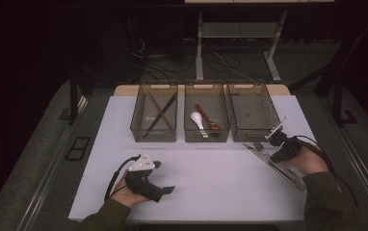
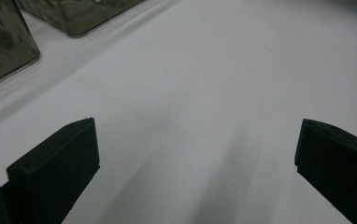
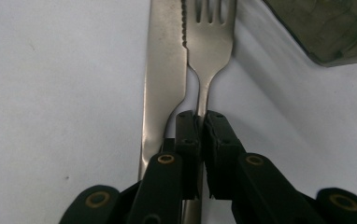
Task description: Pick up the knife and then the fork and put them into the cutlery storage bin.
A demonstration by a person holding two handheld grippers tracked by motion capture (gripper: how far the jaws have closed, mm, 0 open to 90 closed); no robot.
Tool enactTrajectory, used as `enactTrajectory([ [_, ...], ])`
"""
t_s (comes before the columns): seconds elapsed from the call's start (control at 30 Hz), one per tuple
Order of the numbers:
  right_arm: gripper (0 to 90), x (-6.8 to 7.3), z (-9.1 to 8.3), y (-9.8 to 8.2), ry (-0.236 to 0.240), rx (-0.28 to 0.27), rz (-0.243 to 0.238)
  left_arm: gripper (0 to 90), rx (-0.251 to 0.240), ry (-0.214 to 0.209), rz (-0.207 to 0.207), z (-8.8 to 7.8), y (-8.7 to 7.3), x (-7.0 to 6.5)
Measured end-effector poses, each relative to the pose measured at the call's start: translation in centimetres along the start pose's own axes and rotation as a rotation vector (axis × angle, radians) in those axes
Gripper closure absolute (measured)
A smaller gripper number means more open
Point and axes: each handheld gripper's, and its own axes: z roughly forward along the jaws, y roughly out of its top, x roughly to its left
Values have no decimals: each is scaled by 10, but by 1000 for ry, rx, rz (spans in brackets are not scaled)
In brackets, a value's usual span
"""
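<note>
Three smoky, see-through plastic bins stand in a row. At the white table's right edge, one steel fork lies beside one serrated knife. The right gripper pinches the fork's slim neck; the left gripper gapes wide, holding nothing.
</note>
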Motion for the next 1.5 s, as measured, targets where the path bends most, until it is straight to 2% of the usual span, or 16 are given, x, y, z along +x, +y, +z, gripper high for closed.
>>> enactTrajectory([
  [0.23, 853, -3, -2, -6, 13, -26, 16, 0, 4, 0, 5, 0, 0, 0],
  [0.37, 853, -8, -6, -15, 16, -61, 33, 0, 8, 1, 7, 1, 0, 0],
  [0.57, 853, -12, -17, -26, 38, -158, 58, 0, 10, -3, 12, 1, 0, 0],
  [0.63, 854, -13, -20, -28, 41, -188, 53, 0, 10, -5, 13, 1, 0, 0],
  [0.97, 855, -22, -32, -41, 118, -366, 100, 0, 7, -8, 10, 1, 0, 0],
  [1.27, 855, -28, -44, -52, 133, -498, 152, 0, 7, -13, 21, 1, 0, 0],
  [1.5, 855, -31, -50, -57, 137, -585, 181, 0, -2, -9, 14, 0, -1, 1],
])
